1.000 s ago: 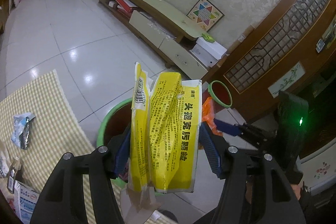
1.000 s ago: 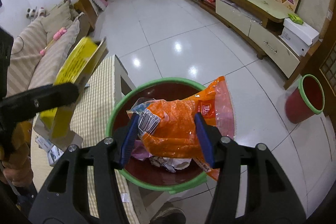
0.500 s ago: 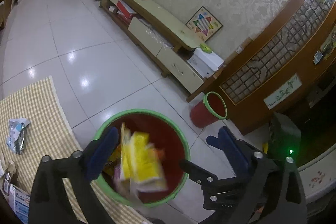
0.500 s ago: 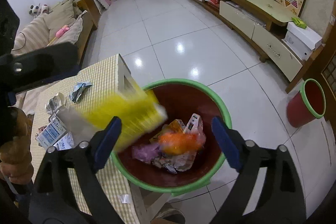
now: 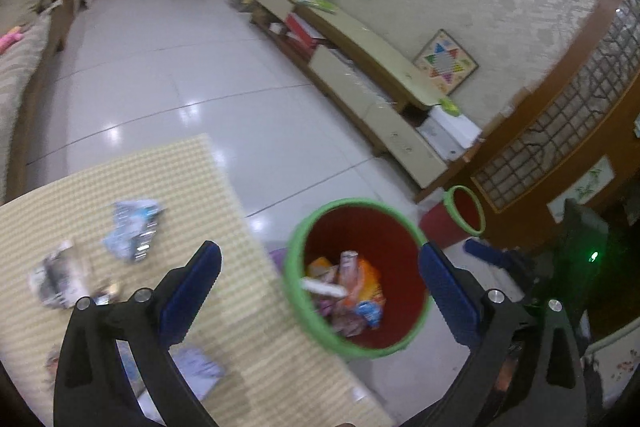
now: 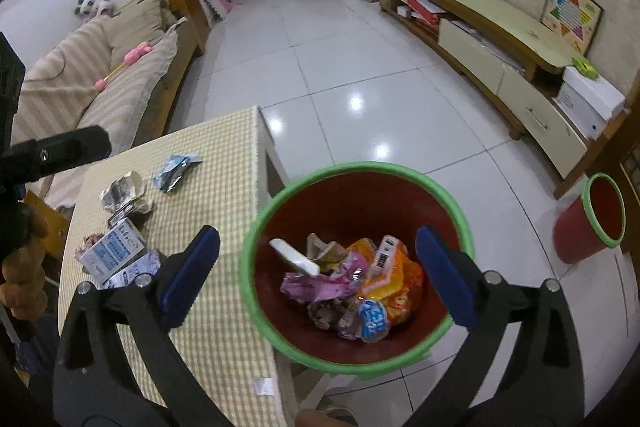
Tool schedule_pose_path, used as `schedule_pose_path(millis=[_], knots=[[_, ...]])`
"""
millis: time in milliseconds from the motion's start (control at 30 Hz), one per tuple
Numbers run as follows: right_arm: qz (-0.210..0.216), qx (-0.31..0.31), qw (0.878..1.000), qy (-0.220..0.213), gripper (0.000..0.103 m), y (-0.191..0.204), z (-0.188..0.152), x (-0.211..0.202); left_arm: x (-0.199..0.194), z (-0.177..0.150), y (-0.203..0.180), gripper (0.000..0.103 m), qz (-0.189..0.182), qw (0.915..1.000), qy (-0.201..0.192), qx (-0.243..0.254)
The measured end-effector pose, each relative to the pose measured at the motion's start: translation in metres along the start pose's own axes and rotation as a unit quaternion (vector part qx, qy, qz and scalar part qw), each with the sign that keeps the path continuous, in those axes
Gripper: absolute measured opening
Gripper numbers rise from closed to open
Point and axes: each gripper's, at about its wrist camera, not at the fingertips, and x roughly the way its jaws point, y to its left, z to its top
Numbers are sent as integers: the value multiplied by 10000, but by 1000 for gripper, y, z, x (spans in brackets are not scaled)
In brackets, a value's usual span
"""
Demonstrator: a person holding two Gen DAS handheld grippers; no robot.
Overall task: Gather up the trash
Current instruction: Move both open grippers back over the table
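While both jaws had just been opening, the left gripper and right gripper stood wide and empty above one bin holding trash; four wrappers lay on the worktop.

Red bin with green rim stands upright on the floor just beside the table, holding an orange bag, pink wrapper and other scraps. Crumpled foil wrappers and small cartons lie loose on the checked tablecloth.
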Motion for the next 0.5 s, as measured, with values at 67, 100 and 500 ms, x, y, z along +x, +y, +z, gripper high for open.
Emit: schedule_pose_path(millis=[67,100,500], knots=[[59,-134,9999,43,97,13,-1,3,-11,-7,18,95,190,9998,32,-80],[75,-189,9998,63,97,19,-1,5,-16,-11,26,95,228,9997,27,-125],[432,-515,9974,269,97,78,-14,25,-93,-67,137,95,1010,9925,-156,-664]])
